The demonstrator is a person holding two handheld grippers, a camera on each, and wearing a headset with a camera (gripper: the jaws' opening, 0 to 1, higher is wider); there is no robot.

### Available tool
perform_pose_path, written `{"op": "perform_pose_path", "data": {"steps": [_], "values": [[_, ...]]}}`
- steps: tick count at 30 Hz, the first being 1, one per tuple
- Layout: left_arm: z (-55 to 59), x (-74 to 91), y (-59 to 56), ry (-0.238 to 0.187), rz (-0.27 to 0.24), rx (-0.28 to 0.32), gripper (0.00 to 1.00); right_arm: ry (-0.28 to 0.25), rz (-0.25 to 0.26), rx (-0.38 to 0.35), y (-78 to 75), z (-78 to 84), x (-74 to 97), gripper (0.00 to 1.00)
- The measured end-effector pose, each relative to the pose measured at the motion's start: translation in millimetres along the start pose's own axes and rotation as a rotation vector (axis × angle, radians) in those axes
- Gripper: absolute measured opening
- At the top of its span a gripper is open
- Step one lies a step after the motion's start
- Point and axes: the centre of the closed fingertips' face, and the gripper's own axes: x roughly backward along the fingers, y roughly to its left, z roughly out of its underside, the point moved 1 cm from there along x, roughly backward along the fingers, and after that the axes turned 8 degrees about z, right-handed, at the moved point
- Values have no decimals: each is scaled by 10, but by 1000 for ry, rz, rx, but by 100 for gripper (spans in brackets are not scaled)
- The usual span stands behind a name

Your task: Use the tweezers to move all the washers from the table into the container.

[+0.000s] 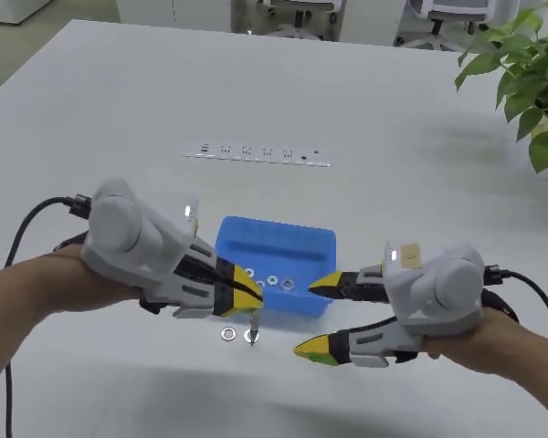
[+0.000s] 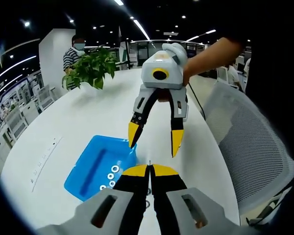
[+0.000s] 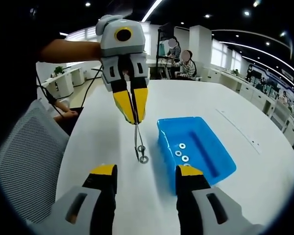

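My left gripper (image 1: 249, 297) is shut on thin metal tweezers (image 1: 253, 326) that point down at the white table. Their tips rest at one of two washers (image 1: 229, 335) lying just in front of the blue container (image 1: 297, 239). I cannot tell whether the tips hold that washer. Several washers (image 1: 272, 281) lie inside the container. My right gripper (image 1: 316, 316) hovers open and holds nothing, just right of the container's near corner. In the right gripper view the tweezers (image 3: 137, 139) reach down to a washer (image 3: 144, 159) left of the container (image 3: 206, 156).
A flush socket strip (image 1: 256, 153) is set in the table beyond the container. A potted plant (image 1: 525, 82) stands at the far right edge. A grey mesh chair (image 2: 250, 142) sits at the near table edge. People sit far off in the room.
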Motion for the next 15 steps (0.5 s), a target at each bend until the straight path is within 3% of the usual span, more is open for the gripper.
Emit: {"op": "perform_pose_path", "data": {"steps": [15], "values": [[20, 19, -15, 21, 12, 0, 5, 7, -86, 70, 126, -65, -295, 32]]}}
